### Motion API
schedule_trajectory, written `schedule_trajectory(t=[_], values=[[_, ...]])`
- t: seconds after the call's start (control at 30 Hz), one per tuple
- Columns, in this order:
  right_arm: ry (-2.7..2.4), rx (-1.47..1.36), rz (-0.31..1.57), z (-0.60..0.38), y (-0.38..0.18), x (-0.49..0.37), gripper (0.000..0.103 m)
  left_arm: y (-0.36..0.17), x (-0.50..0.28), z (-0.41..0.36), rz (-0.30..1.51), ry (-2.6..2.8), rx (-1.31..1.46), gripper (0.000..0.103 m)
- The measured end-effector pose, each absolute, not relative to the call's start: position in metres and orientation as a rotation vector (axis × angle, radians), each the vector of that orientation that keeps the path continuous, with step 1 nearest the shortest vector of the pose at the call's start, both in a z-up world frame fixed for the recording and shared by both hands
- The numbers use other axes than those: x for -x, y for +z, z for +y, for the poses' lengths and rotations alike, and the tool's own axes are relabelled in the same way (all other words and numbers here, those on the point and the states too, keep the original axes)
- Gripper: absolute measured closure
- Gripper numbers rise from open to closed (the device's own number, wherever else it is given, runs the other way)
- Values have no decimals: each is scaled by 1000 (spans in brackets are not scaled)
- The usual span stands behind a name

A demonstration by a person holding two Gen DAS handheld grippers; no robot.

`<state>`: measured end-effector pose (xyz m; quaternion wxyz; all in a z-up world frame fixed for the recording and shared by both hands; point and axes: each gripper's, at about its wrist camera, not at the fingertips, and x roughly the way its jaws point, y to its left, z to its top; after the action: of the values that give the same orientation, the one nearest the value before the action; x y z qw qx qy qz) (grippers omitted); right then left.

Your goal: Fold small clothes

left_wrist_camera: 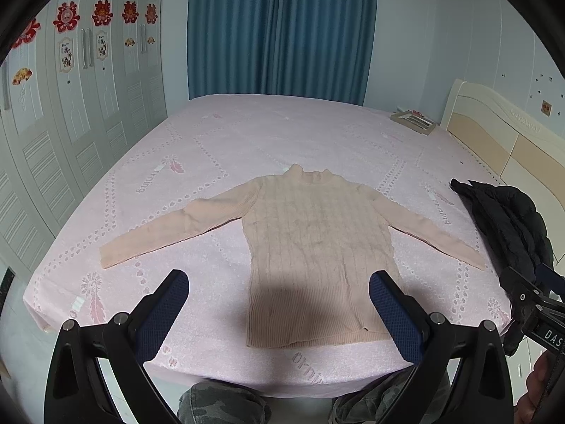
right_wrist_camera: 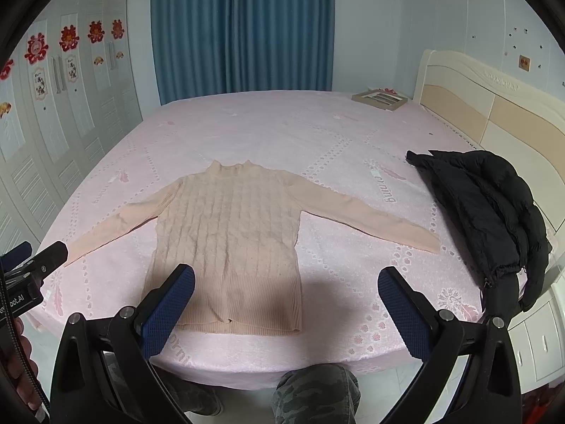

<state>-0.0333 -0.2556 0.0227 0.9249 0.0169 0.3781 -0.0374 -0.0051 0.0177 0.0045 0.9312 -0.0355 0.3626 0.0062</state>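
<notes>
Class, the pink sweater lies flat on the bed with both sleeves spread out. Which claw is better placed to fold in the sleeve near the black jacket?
The right claw. It hangs open on the side of the sweater nearer that sleeve and the black jacket; the left claw would have to cross over.

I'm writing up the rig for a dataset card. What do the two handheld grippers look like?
Both match: the left gripper and right gripper have black plastic frames with silver bolts, and two fingers faced with dark blue mesh-textured pads. White lettering marks the bodies, only partly readable. The person wears camouflage trousers.
</notes>
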Motion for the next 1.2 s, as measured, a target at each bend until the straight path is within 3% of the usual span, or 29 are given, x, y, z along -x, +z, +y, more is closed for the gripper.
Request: schedule_trajectory(t=[1.2], values=[[-66, -41, 776, -248, 21, 30, 1, 4, 5, 26, 725, 30, 76, 0]])
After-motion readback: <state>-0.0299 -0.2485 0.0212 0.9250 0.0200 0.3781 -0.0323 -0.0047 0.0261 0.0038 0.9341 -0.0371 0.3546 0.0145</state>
